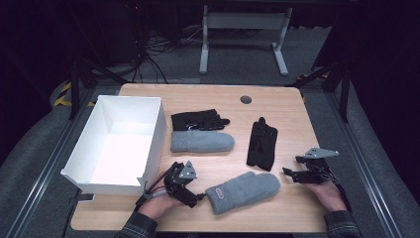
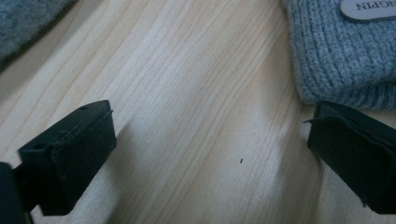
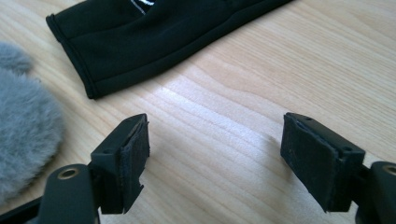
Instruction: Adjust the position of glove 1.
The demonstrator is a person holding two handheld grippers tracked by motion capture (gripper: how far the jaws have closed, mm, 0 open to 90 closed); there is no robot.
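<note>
Lying flat near the table's [image 1: 292, 106] front edge, the grey mitten [image 1: 242, 191] is flanked by both grippers. The left gripper [image 1: 198, 197], spread wide and empty, is seen just beside its cuff. The right gripper [image 1: 288, 173], equally wide and empty, is held near the black glove [image 1: 261, 144].

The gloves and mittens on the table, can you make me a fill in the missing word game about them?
1. The table holds two grey mittens and two ____ gloves.
2. The white box stands at the ____ side of the table in the high view.
3. The near grey mitten lies between the left gripper and the ____ gripper.
4. The far grey mitten touches a black ____.

Missing words: black; left; right; glove
</note>
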